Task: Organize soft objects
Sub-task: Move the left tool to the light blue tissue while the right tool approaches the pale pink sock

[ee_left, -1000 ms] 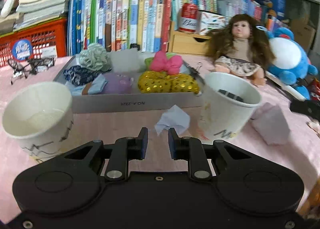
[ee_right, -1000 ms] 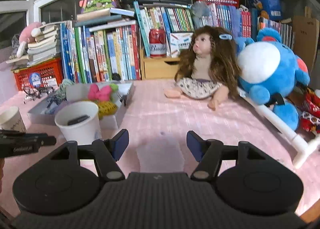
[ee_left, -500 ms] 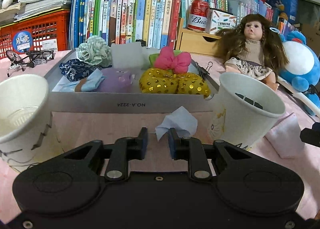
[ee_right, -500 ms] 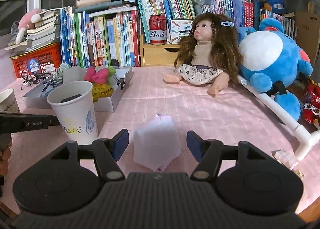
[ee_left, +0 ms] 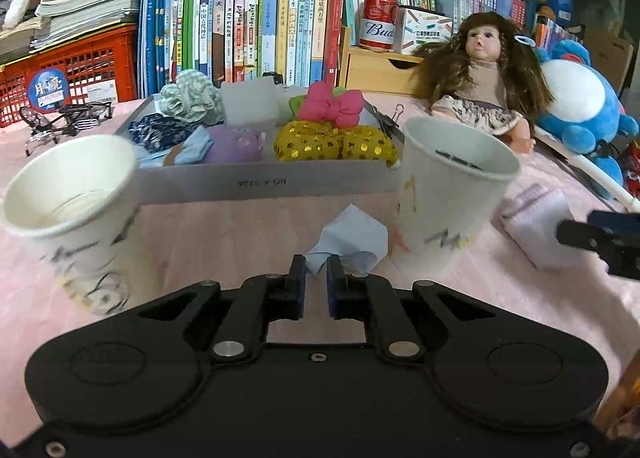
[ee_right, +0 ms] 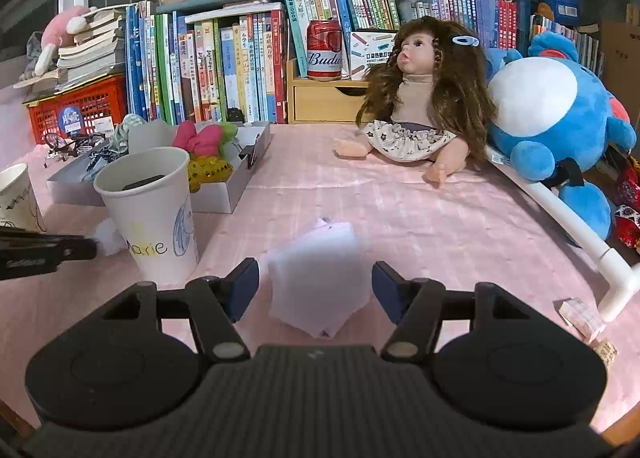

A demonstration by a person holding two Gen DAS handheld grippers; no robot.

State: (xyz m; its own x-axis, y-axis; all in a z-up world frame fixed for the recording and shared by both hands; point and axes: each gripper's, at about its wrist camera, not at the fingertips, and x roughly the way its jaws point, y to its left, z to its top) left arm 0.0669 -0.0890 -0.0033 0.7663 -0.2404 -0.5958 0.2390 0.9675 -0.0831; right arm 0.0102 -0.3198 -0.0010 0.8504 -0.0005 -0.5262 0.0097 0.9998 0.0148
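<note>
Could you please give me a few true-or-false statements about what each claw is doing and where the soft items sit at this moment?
1. The left claw is shut on the crumpled white tissue. True.
2. The right claw is shut on the folded white cloth. False: its jaws stand wide open on either side of the cloth.
3. The pink bow lies in the grey tray. True.
4. The doll lies inside the tray. False: it sits on the pink tablecloth, beside the blue plush toy.
5. The paper cup marked with blue scribble is tipped over. False: it stands upright.
</note>
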